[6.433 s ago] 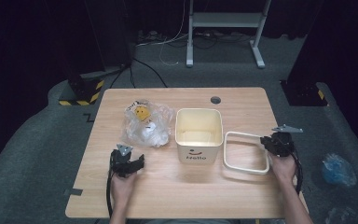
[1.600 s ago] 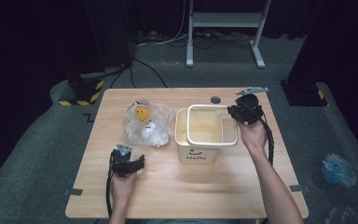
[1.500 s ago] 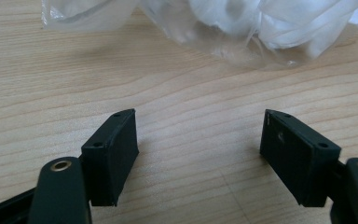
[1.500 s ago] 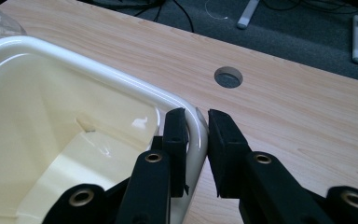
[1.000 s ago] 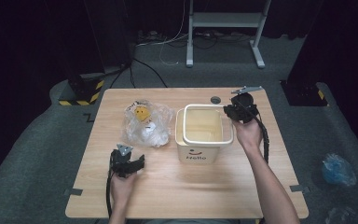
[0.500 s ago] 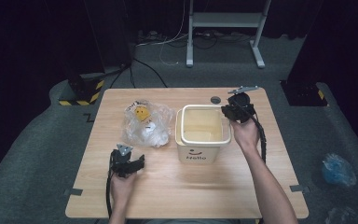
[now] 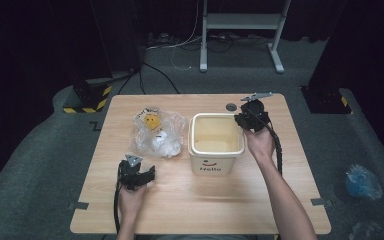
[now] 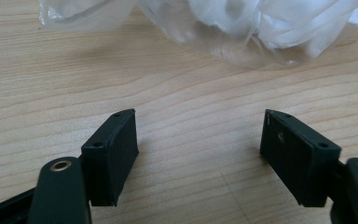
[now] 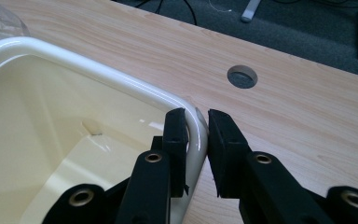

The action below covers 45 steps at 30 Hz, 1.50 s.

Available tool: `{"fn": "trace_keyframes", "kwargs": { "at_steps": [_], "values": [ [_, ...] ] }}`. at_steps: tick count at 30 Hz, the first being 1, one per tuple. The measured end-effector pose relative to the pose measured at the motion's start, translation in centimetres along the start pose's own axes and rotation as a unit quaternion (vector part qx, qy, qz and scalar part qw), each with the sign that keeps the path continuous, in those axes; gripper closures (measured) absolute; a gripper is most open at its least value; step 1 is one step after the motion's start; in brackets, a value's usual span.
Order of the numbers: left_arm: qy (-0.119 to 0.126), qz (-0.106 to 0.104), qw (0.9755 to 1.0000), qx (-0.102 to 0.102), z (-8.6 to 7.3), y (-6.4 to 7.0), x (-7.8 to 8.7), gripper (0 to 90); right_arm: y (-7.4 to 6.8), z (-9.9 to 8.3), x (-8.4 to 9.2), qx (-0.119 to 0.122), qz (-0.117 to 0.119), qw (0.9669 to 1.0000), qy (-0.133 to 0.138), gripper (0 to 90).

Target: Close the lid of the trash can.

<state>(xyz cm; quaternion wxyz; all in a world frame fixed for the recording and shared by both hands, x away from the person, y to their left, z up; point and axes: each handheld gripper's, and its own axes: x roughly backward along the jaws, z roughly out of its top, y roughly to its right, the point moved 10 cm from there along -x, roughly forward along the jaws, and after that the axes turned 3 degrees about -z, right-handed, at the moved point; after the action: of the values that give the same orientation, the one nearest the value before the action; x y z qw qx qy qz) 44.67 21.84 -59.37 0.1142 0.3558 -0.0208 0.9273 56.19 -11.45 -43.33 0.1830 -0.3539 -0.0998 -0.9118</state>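
A cream bin [image 7: 215,161] stands mid-table with a white rim frame [image 7: 200,119] lying on its top edge. My right gripper [image 7: 241,121] is at the bin's far right corner. In the right gripper view it [image 9: 196,116] is shut on the frame's rounded corner [image 9: 121,77], one pad inside the bin and one outside. My left gripper [image 7: 147,176] rests near the table's front left. Its jaws [image 8: 200,123] stand open over bare wood with nothing between them. A crumpled clear plastic bag [image 7: 157,132] lies just beyond it [image 8: 242,23].
The wooden table [image 7: 190,210] has a round cable hole [image 7: 230,106] just behind the bin [image 9: 242,76]. A metal stand [image 7: 240,30] is on the floor beyond the table. A bluish bag [image 7: 362,181] lies on the floor at right.
The right gripper carried the white frame from the table at the bin's right up onto the bin's top, then shifted slightly left as it settled. The left gripper stayed still.
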Motion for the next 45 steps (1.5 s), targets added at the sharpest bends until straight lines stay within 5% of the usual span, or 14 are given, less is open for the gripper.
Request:
{"fn": "trace_keyframes", "kwargs": {
  "at_steps": [45],
  "values": [
    [0.000, 0.002, 1.0000, -0.002, 0.0, 0.0, 0.0, 27.5, -1.1, 0.1, -1.0, 0.001, -0.003, 1.0000, -0.001, 77.4]
  ]
}}
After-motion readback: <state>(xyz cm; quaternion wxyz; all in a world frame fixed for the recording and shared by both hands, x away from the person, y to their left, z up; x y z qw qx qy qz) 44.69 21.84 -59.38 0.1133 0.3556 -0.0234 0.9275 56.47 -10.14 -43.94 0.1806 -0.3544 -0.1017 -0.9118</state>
